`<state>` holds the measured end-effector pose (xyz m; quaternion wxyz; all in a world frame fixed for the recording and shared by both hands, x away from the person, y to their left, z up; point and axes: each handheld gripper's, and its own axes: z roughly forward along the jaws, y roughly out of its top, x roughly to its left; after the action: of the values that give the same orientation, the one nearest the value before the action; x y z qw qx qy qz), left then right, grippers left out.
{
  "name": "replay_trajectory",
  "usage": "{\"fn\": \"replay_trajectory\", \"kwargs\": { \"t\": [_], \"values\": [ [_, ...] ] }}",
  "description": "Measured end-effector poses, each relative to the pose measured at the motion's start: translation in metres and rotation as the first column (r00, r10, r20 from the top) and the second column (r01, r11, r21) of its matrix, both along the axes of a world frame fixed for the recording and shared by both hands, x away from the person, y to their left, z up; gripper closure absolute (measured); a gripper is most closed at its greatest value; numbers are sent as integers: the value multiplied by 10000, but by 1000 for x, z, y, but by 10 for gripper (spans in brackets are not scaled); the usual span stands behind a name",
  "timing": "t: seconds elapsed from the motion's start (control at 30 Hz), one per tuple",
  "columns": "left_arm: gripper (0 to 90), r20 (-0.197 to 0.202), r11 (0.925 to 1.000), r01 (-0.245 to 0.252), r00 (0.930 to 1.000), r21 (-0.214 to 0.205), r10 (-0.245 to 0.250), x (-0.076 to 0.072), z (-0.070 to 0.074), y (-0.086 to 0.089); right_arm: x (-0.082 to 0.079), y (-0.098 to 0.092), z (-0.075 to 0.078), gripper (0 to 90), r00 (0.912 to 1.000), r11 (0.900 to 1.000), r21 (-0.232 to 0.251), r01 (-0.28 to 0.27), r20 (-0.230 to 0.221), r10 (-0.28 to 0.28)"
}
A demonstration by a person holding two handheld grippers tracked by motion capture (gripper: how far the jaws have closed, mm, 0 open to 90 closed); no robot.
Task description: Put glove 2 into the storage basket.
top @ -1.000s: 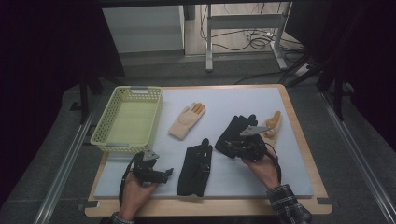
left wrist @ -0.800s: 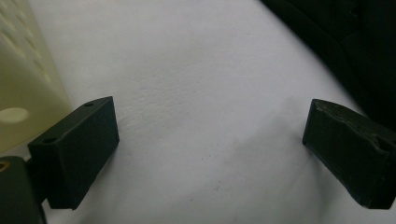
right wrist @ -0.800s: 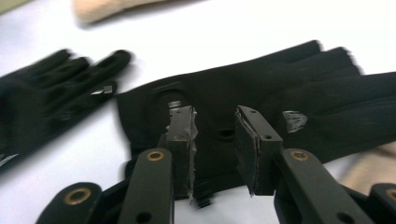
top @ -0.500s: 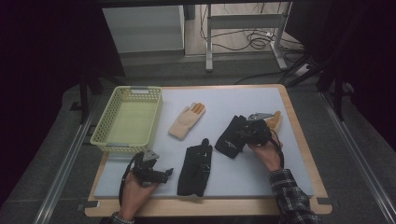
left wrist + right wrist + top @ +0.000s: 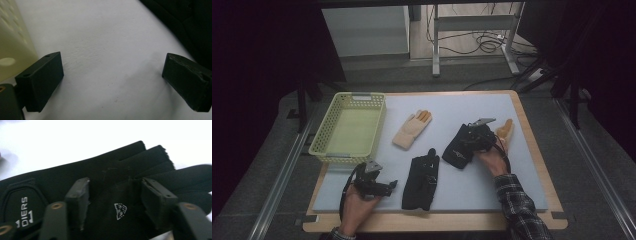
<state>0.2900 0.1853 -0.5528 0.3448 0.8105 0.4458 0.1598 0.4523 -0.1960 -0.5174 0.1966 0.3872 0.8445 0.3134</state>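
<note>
Two black gloves lie on the white mat [image 5: 462, 107]. My right gripper [image 5: 469, 141] hovers low over the right-hand black glove [image 5: 457, 150]. In the right gripper view its jaws [image 5: 117, 202] have just been opening and stand apart over the back of that black glove [image 5: 100, 177], with fabric between the pads and no squeeze on it. My left gripper [image 5: 390, 186] rests near the front left, beside the middle black glove [image 5: 422, 177]. From the left gripper view the gripper [image 5: 112, 80] is wide open over bare mat, with nothing between its jaws.
A yellow-green basket [image 5: 324, 145] stands at the left of the mat, and its wall [image 5: 10, 42] is close to my left jaw. A cream glove with orange fingertips [image 5: 412, 130] lies mid-table; another cream glove [image 5: 505, 130] sits past my right hand.
My right hand has moved a little farther up the table, over the right-hand black glove. The left hand and its gripper have stayed put.
</note>
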Motion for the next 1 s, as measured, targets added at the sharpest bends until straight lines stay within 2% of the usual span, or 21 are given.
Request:
{"fn": "replay_trajectory", "kwargs": {
  "t": [0.03, 0.07, 0.1, 0.13, 0.17, 0.2, 0.23, 0.27, 0.3, 0.37, 0.5, 0.67, 0.83, 1.0],
  "values": [
    [41, 2, 10000, 0, 10000, 3, 0, 0, 0, 0, 1, 0, 0, 472, 9999, 9999, 127, -36, -167, 39],
    [41, 2, 10000, 0, 10000, 3, 0, 0, 0, 0, 1, 0, 0, 472, 9999, 9999, 127, -36, -167, 39],
    [41, 0, 10000, 2, 10000, 6, -2, 0, 0, 0, 1, -1, 0, 529, 9993, 9995, 312, -60, -368, 72],
    [41, 2, 10000, 1, 10000, 6, -1, 0, 0, 0, 2, -2, -1, 561, 9974, 9973, 731, 67, -726, -14],
    [41, 2, 10000, 2, 10000, 7, -2, 0, 0, 0, 1, -4, -1, 636, 9962, 9960, 888, 46, -867, 31],
    [41, 2, 10000, 2, 10000, 7, -2, 0, 0, 0, 1, -4, -1, 636, 9962, 9960, 888, 46, -867, 31],
    [41, 2, 10000, 1, 10000, 7, -1, 0, 0, 0, 1, -4, 0, 715, 9956, 9963, 863, 13, -934, 68],
    [41, 2, 10000, 1, 10000, 7, -1, 0, 0, 0, 1, -4, 0, 715, 9956, 9963, 863, 13, -934, 68],
    [41, 1, 10000, 2, 10000, 7, -2, 0, 0, 0, -1, -2, 1, 797, 9966, 9974, 714, -7, -826, 66],
    [41, -1, 10000, 0, 10000, 8, 0, 0, 0, 0, -2, -1, 2, 855, 9975, 9983, 588, -30, -702, 71],
    [41, -3, 10000, 0, 10000, 8, 0, 0, 0, 0, -3, -2, 3, 879, 9977, 9980, 625, -36, -672, 78],
    [41, -6, 10000, 2, 10000, 6, -2, 0, 0, 0, -8, -6, 8, 884, 9977, 9953, 965, -65, -667, 130],
    [41, -4, 10000, -1, 10000, 9, 1, 0, 0, 0, -17, -12, 21, 884, 9980, 9899, 1402, -208, -557, 289],
    [41, -5, 10000, -2, 10000, 7, 2, 0, 0, 0, -31, -16, 43, 884, 9979, 9795, 1954, -496, -305, 567]
  ]
}}
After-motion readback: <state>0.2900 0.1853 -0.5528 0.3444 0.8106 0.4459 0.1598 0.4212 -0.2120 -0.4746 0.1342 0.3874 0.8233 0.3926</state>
